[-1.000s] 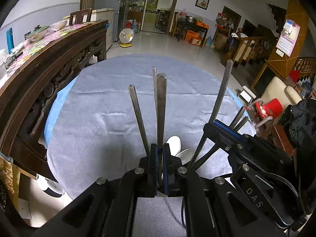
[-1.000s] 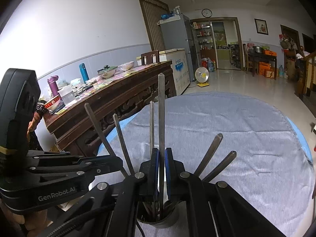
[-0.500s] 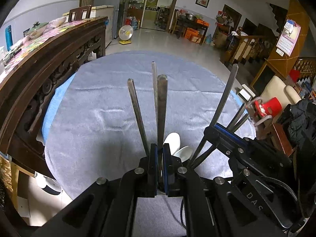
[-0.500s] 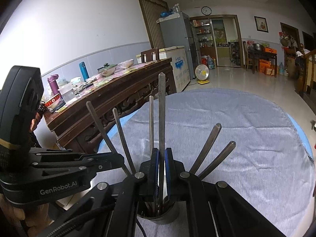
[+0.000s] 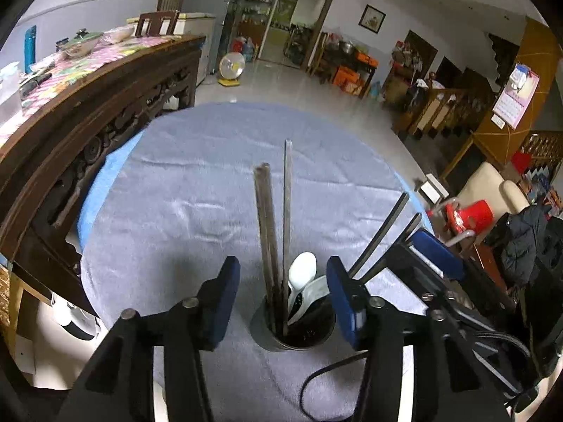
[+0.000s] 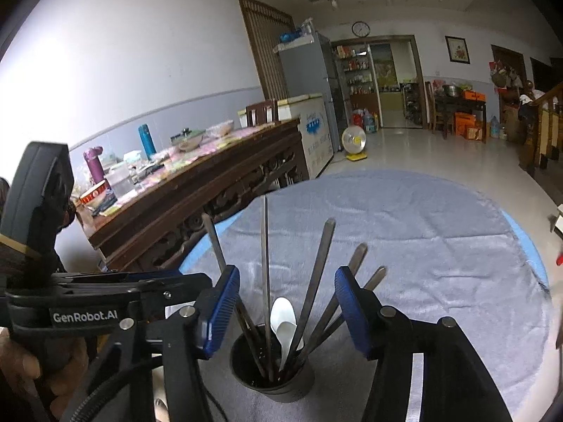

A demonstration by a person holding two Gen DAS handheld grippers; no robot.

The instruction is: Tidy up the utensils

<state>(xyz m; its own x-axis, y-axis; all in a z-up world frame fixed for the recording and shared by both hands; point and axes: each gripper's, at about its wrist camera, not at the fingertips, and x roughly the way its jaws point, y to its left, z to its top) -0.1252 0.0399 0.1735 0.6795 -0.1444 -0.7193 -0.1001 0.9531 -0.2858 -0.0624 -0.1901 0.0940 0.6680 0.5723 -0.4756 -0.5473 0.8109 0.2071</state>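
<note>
A dark round cup (image 5: 267, 343) stands on the grey-blue table cloth (image 5: 211, 193), holding several upright metal utensil handles (image 5: 268, 228) and two white spoons (image 5: 302, 270). My left gripper (image 5: 283, 295) hovers just over the cup. Its jaws are opening on either side of the handles, and the pads touch none of them. In the right wrist view the same cup (image 6: 281, 392), metal handles (image 6: 318, 274) and a white spoon (image 6: 283, 320) sit below my right gripper (image 6: 285, 311). Its jaws are also opening, with the handles loose between them.
A carved dark wooden sideboard (image 5: 88, 112) crowded with dishes and bottles runs along the left of the table. A cream chair and a red toy (image 5: 471, 214) stand off the table's right edge. The cloth stretches away beyond the cup.
Both grippers were shut on a metal handle each. Now both stand open and the handles rest loose in the cup. Neither hand has shifted much.
</note>
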